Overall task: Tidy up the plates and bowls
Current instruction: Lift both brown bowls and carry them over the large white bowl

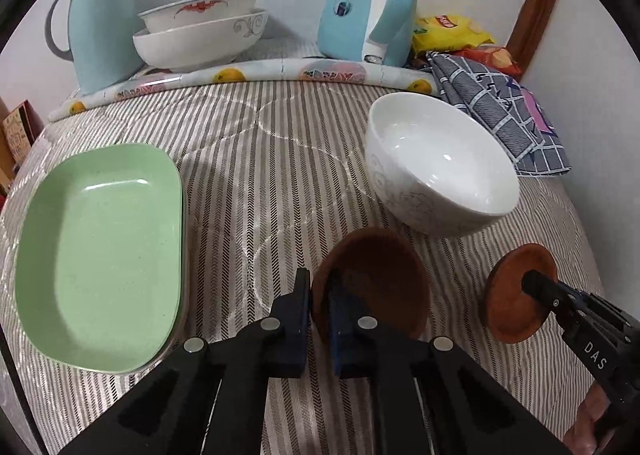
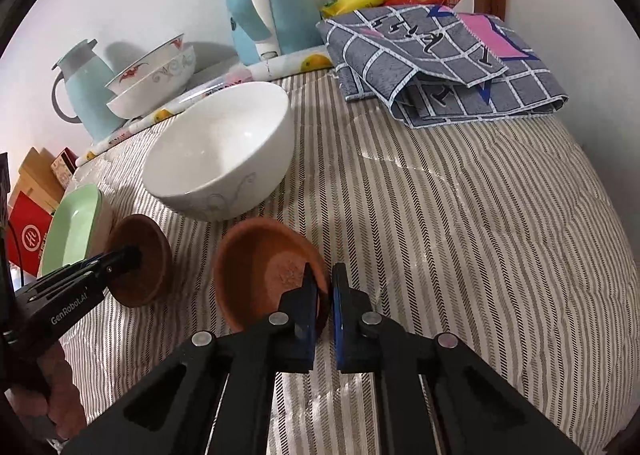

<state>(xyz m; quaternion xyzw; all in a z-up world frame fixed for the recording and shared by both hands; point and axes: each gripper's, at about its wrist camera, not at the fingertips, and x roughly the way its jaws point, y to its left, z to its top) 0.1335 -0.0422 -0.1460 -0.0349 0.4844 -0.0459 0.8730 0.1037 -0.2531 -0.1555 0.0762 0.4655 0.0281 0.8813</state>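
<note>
While both grippers sat low over the striped quilted bed (image 2: 460, 215), each one had a small brown saucer pinched by the rim. The left gripper (image 1: 320, 295) had its fingers clamped on the darker brown saucer (image 1: 372, 279), which stood tilted up on edge, hollow side toward the camera. Just to its right, the right gripper (image 2: 323, 291) had its fingers closed on the rim of the reddish-brown saucer (image 2: 264, 271); that one was round and shallow, with a pale dusty patch in its hollow, and it too was tipped up off the cover. The two saucers were near each other but apart.

Just beyond them stood the big white bowl (image 1: 440, 163), glossy inside with a faint grey scroll pattern on its outer wall, leaning slightly on the soft cover. Off to the left lay the pale green rectangular dish (image 1: 100, 255), deep-sided with rounded corners; it seemed to rest on another dish, though I couldn't tell for sure.

Along the back wall, two white bowls (image 1: 200, 31) sat nested, the upper one with a red motif, beside a light blue jug (image 1: 100, 23). A blue-and-white kettle (image 1: 372, 3) stood further right, with yellow snack bags (image 1: 448, 31) behind it and a folded grey checked cloth (image 2: 440, 59) right behind the white bowl. Nothing lay between the saucers and the green dish.
</note>
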